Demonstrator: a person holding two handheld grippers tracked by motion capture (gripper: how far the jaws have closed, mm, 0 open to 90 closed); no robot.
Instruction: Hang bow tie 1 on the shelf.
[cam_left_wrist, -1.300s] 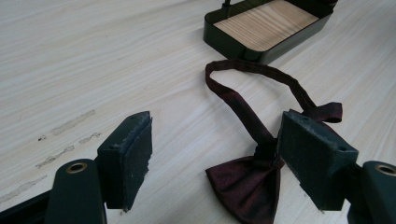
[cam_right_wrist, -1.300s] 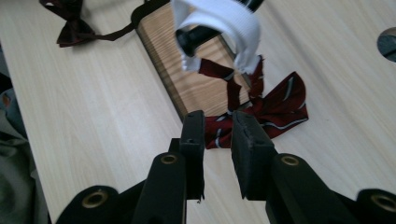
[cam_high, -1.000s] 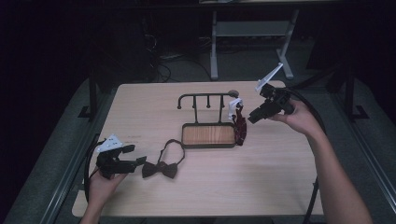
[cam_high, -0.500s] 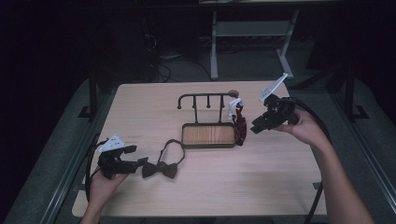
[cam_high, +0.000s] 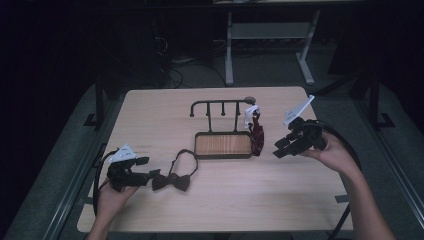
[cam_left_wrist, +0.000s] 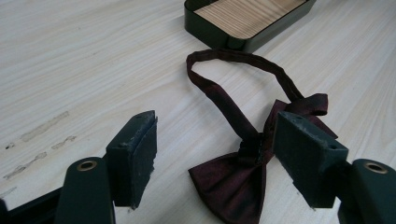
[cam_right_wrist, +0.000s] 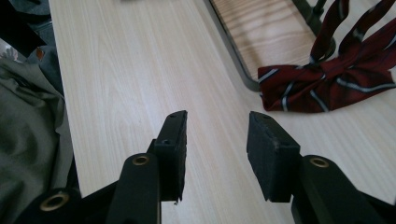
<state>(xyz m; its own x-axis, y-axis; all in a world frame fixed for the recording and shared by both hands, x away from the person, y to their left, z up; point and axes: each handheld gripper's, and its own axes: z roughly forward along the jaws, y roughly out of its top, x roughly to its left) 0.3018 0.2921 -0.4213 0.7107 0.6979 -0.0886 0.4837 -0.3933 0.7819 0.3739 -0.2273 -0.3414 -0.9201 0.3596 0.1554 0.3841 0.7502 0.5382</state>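
Dark maroon bow tie (cam_high: 171, 180) lies flat on the table, strap looped toward 12 o'clock. Striped red bow tie (cam_high: 256, 136) hangs at the rack's 3 o'clock end.

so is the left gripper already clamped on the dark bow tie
No, the left gripper has open jaws, with the bow tie lying on the table between them, unpressed.

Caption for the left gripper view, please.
Open left gripper poised over a dark red bow tie on the wooden table, a wood-floored tray behind.

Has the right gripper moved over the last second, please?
Yes. The right gripper has come down and toward the person, from level with the rack to beside the tray.
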